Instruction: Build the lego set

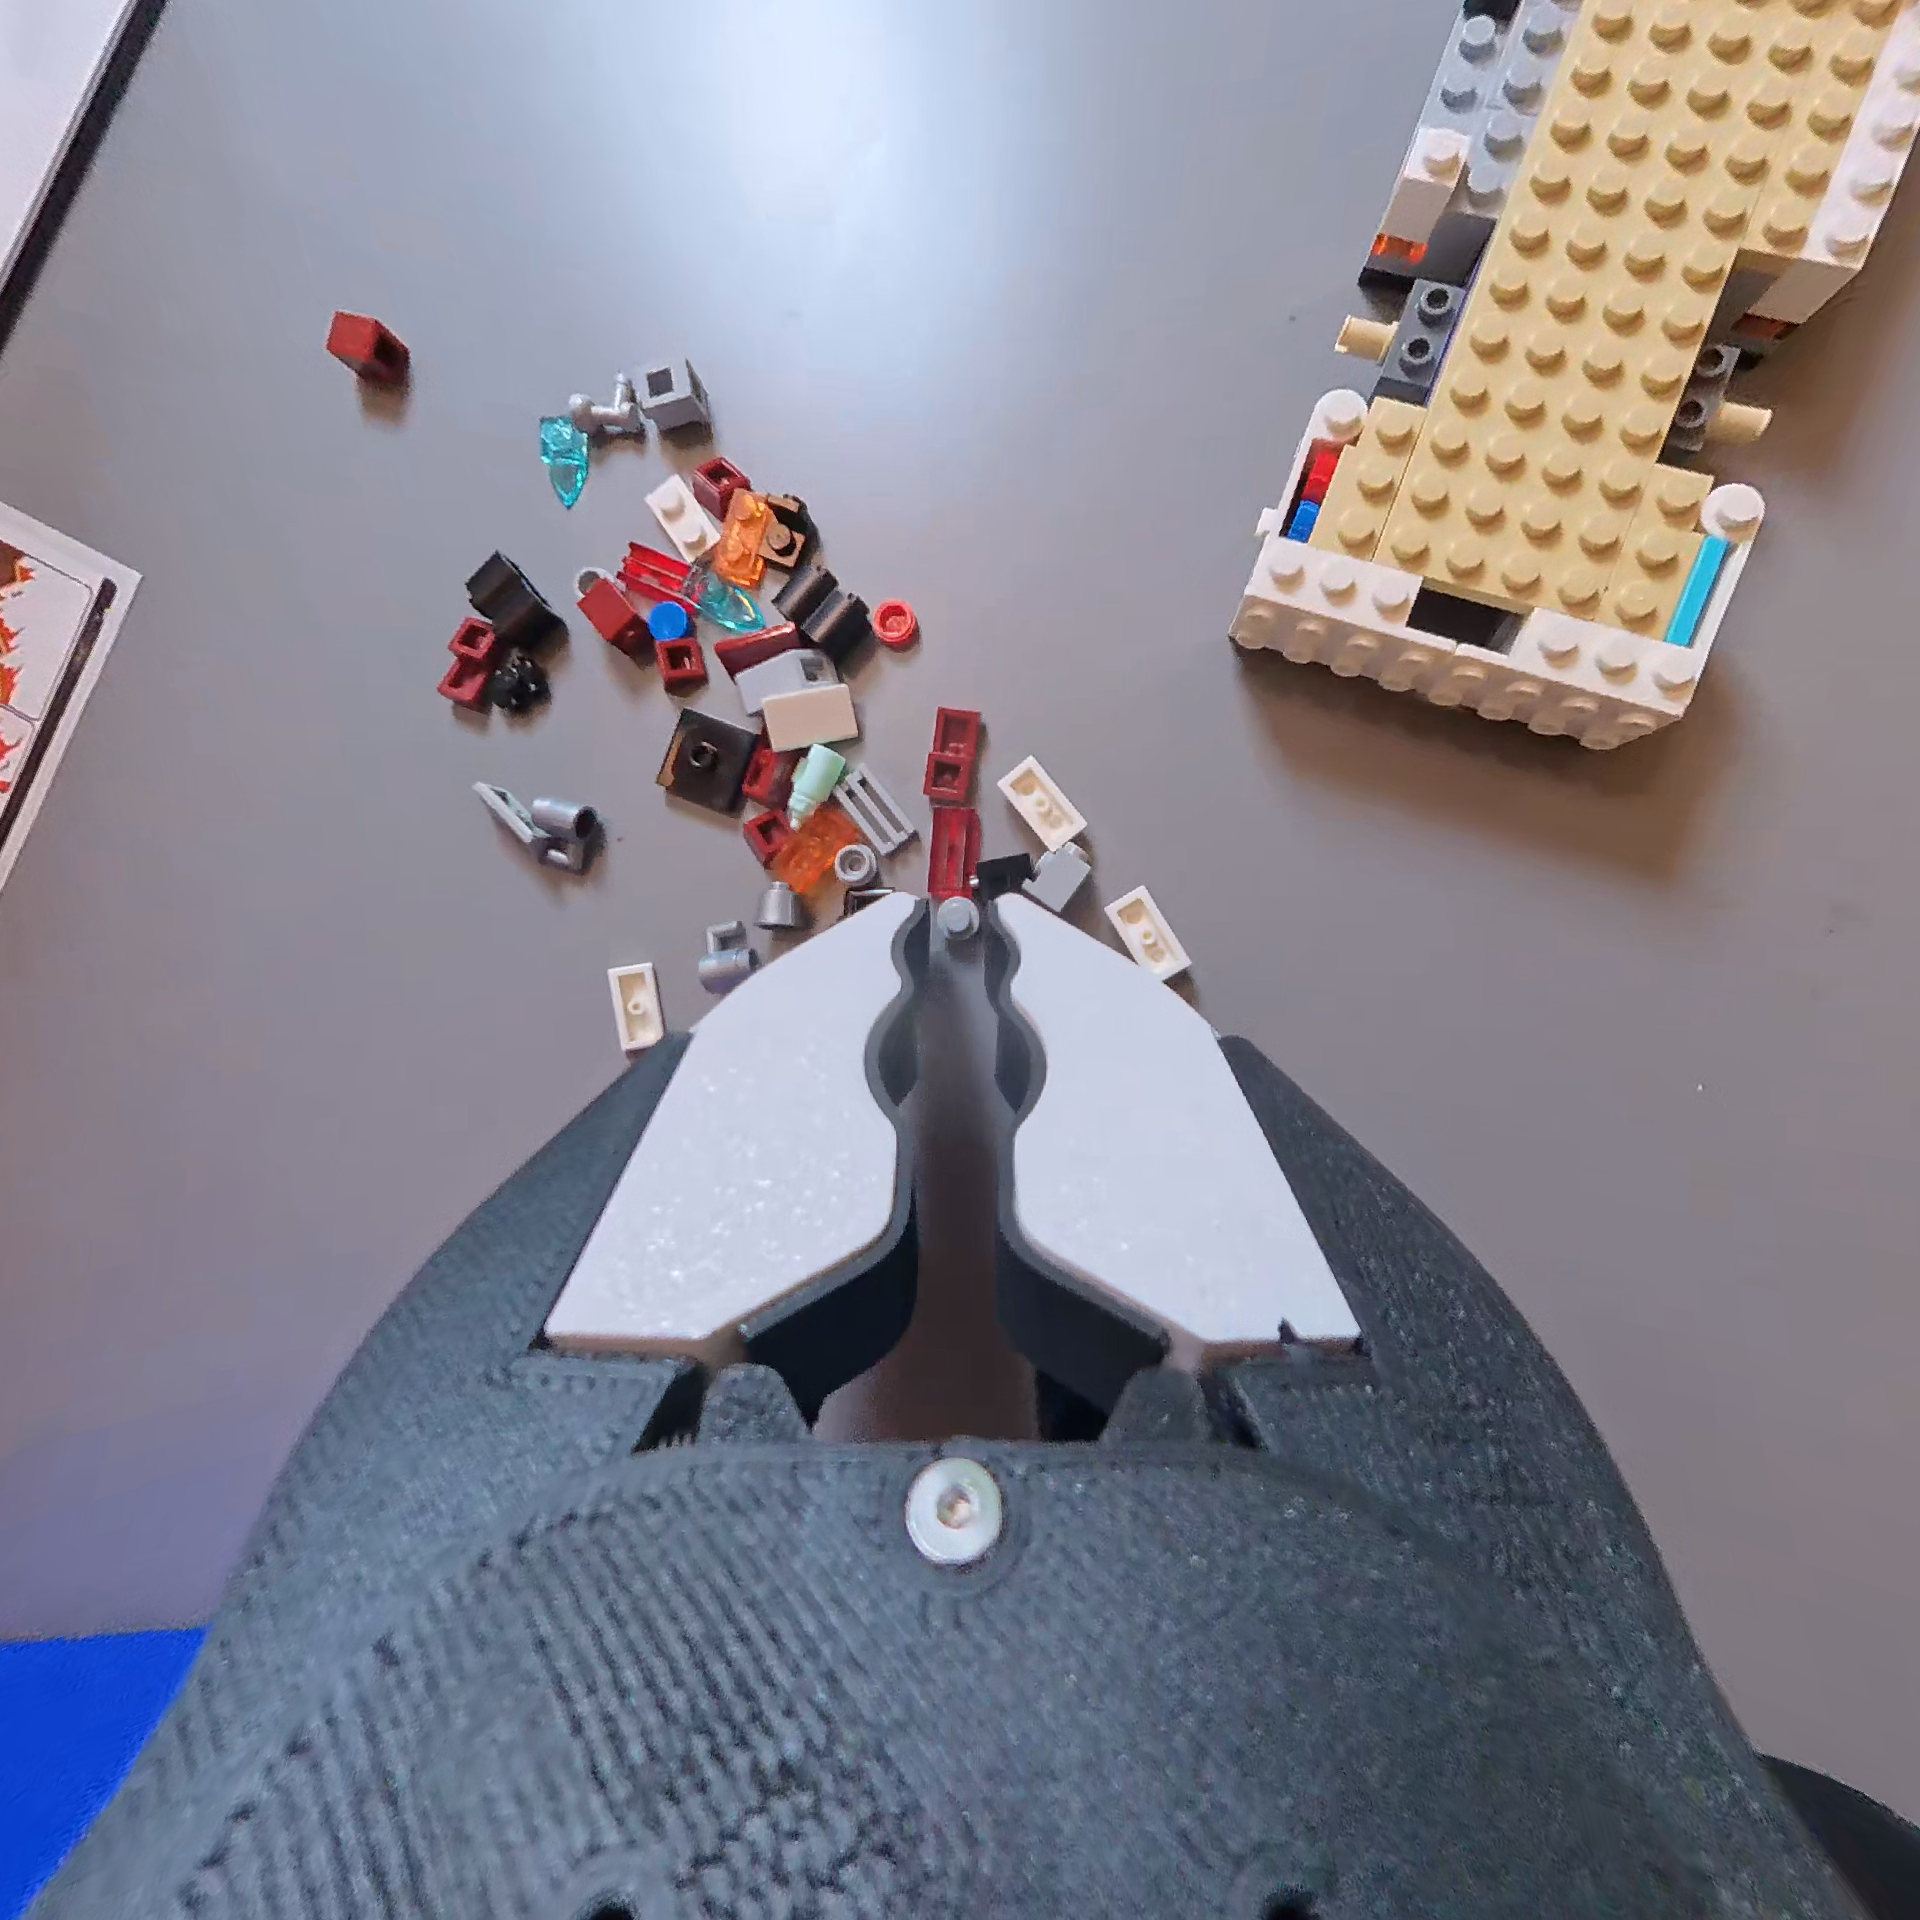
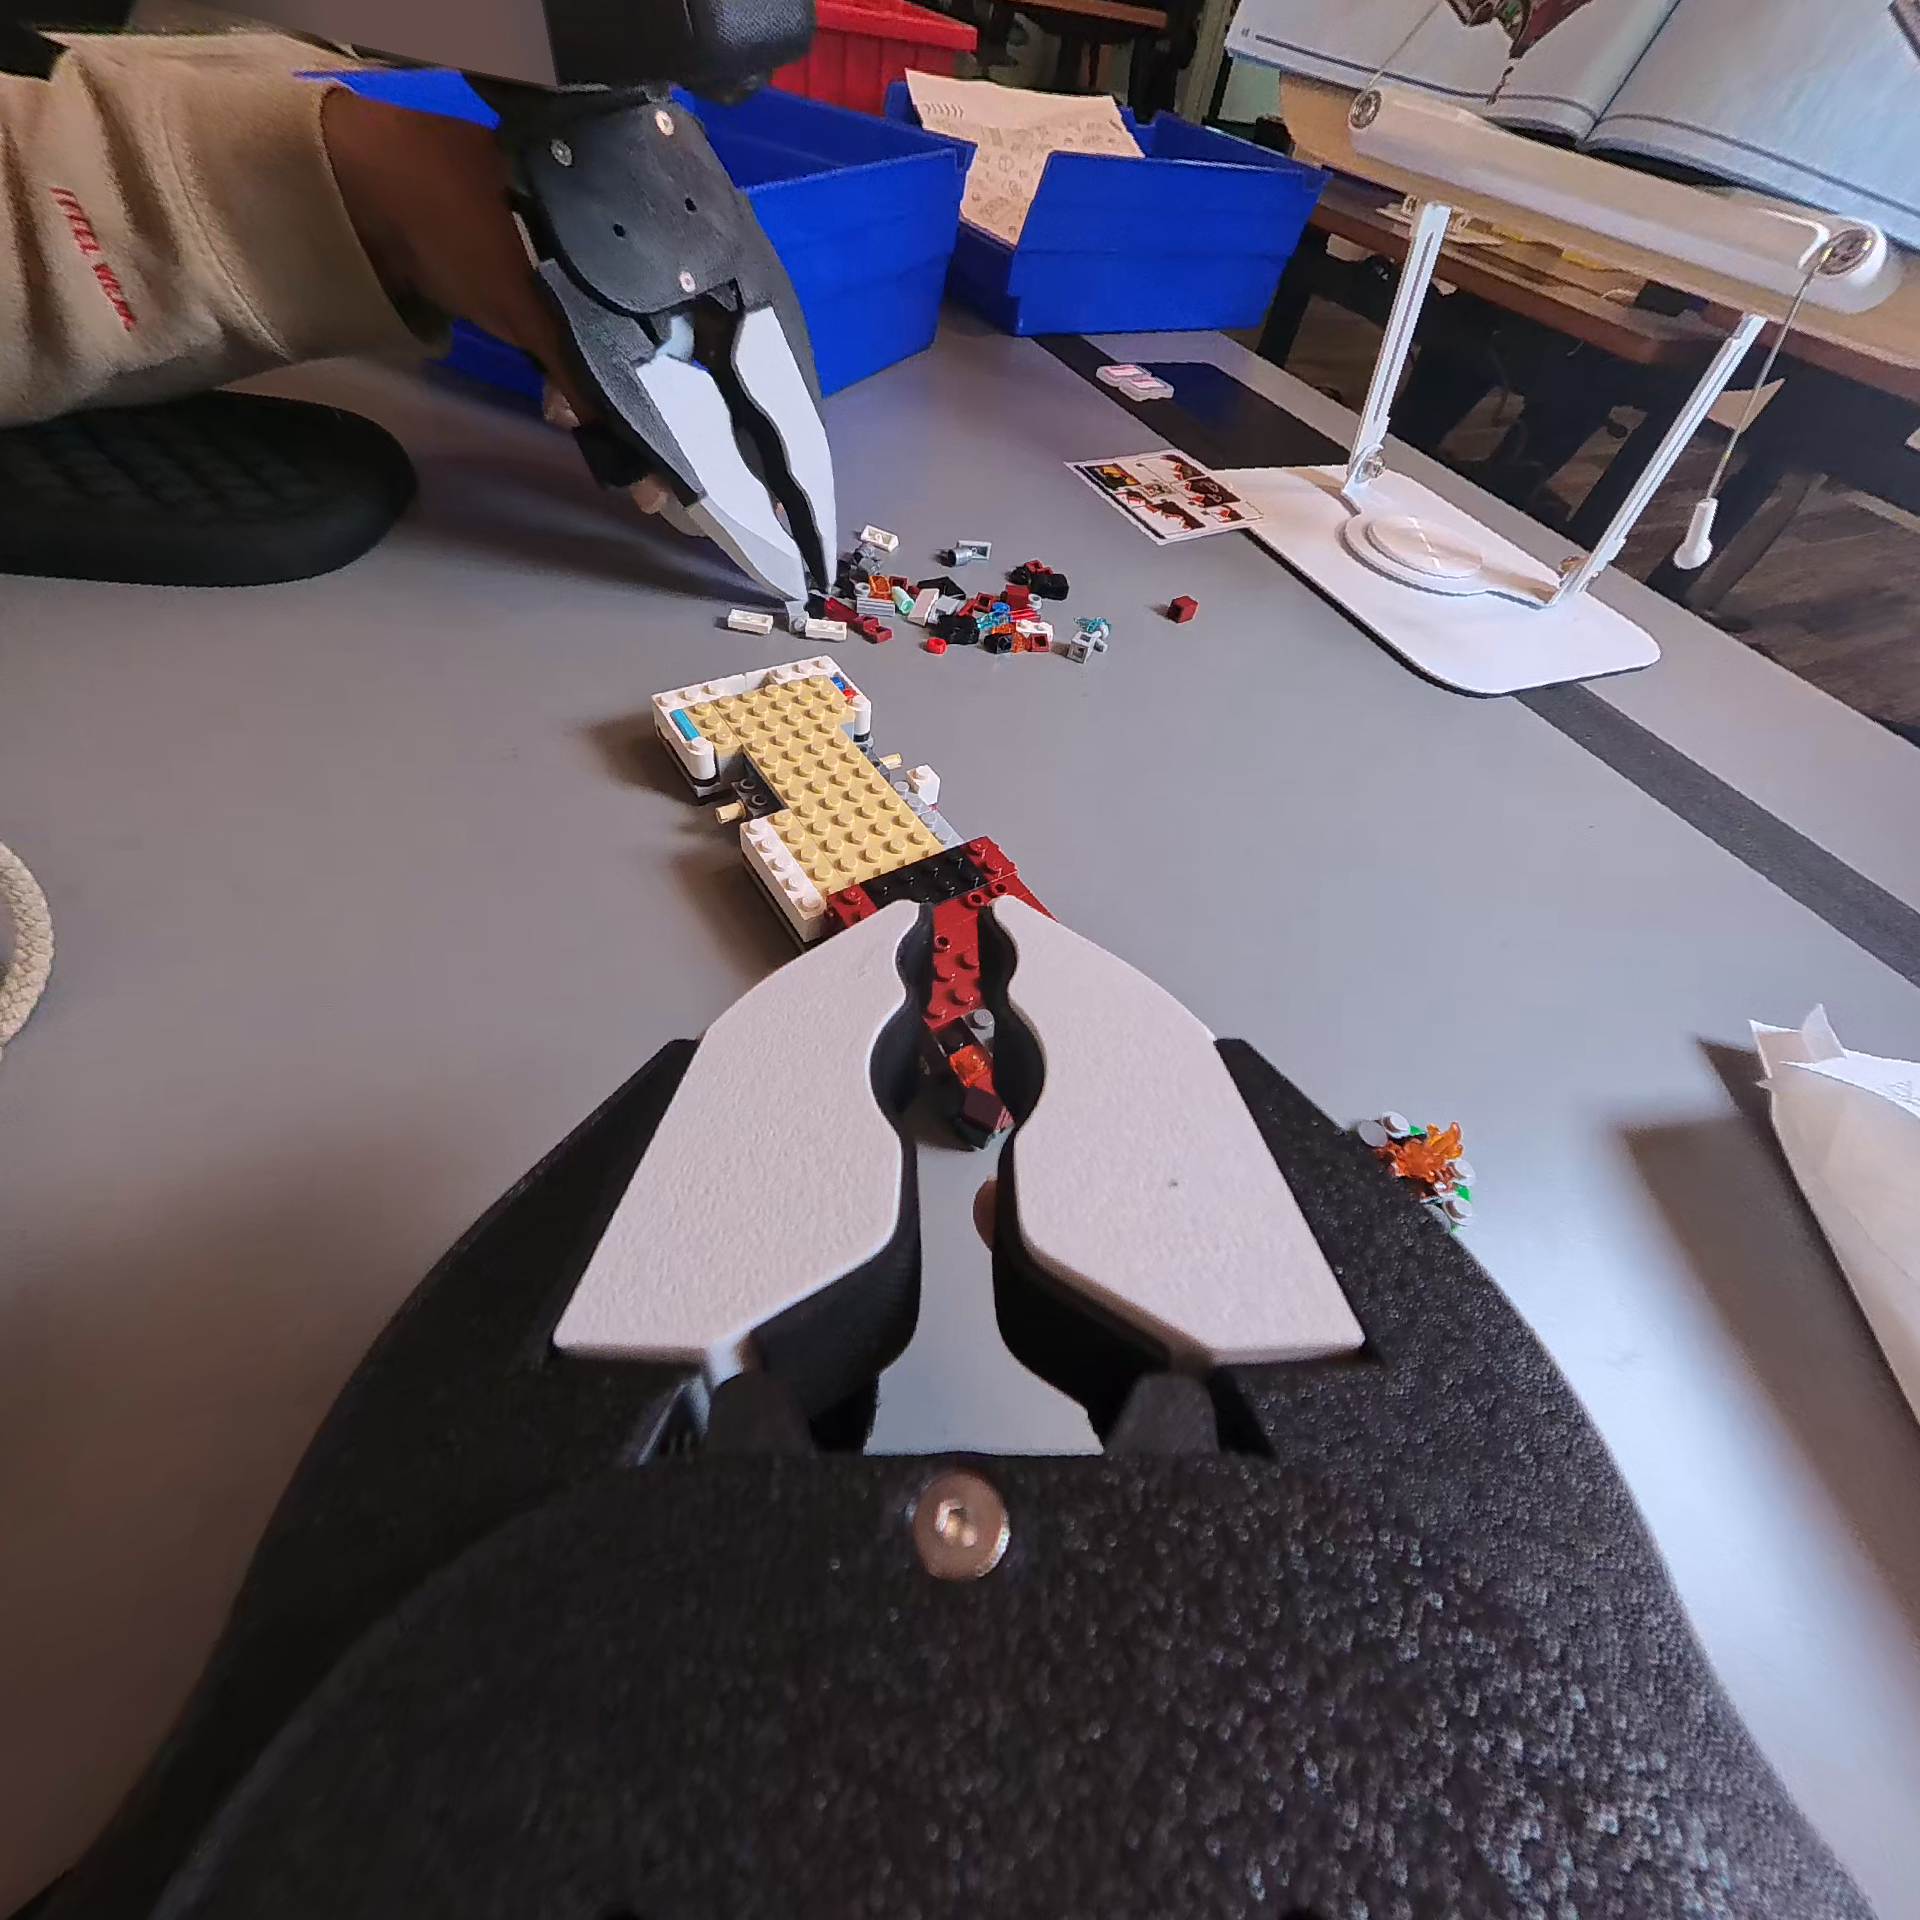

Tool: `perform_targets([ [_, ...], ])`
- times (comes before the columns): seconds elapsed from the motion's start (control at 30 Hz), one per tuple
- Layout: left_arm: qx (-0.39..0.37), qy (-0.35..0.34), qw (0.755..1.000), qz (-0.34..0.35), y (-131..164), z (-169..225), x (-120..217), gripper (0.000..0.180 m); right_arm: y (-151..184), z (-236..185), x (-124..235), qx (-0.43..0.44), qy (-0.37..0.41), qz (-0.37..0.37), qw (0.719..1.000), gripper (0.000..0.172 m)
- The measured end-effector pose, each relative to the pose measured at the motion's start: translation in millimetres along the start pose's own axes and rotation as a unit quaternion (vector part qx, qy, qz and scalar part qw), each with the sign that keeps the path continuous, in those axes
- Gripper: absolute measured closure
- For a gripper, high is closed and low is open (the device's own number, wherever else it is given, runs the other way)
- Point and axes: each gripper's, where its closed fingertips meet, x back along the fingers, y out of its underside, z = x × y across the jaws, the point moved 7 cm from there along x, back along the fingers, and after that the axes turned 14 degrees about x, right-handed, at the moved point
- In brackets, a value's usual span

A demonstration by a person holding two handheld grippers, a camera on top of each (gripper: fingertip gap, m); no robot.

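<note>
- Small grey round piece (image 1: 958,920) – it sits on the grey table (image 1: 1091,312) directly between the fingertips of the left gripper (image 1: 958,916).
- Left gripper state – the jaws stand at a narrow gap. The round piece nearly fills it, but the pads do not plainly press on it.
- Just ahead of the left tips – a dark red piece (image 1: 954,847), with a small black piece (image 1: 1003,871) and a grey brick (image 1: 1065,873) ahead and to the right. A white plate (image 1: 1148,930) lies beside the right finger.
- Farther ahead and to the left – the loose pile of small parts (image 1: 727,644).
- Well ahead and to the right – the tan-decked brick model (image 1: 1558,364).
- Right gripper (image 2: 956,914) – the jaws are narrow, over the model's dark red end (image 2: 961,966). Whether the pads clamp any part of it cannot be told.
- Beside the right gripper's body, to the right – a small orange cluster (image 2: 1418,1153).
- Risk, left – the round piece is small and smooth-sided. An off-centre squeeze could shoot it out along the table.
- Risk, left – the tips are crowded. Any sideways drift could nudge the dark red and black pieces.
- Risk, right – pressure on the narrow dark red end could tip the model or pop plates loose.
</note>
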Motion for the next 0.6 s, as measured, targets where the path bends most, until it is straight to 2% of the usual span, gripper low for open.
perform_targets([
  [0.4, 0.011, 0.012, 1.0, -0.003, 3.8, -4.6, 0.5, 0.173, -0.2, 0.3, 0.2, 0.0, 0.003, 0.001, 1.0, 0.164],
  [0.57, 0.006, -0.001, 1.0, 0.015, 3.4, -2.5, 19.4, 0.173, 0.0, 1.4, 0.6, 0.001, 0.008, 0.0, 1.0, 0.164],
  [0.6, 0.002, 0.015, 1.0, 0.026, 0.5, 3.8, 24.9, 0.173, 0.2, 1.8, 0.4, 0.002, 0.01, -0.003, 1.0, 0.164],
])
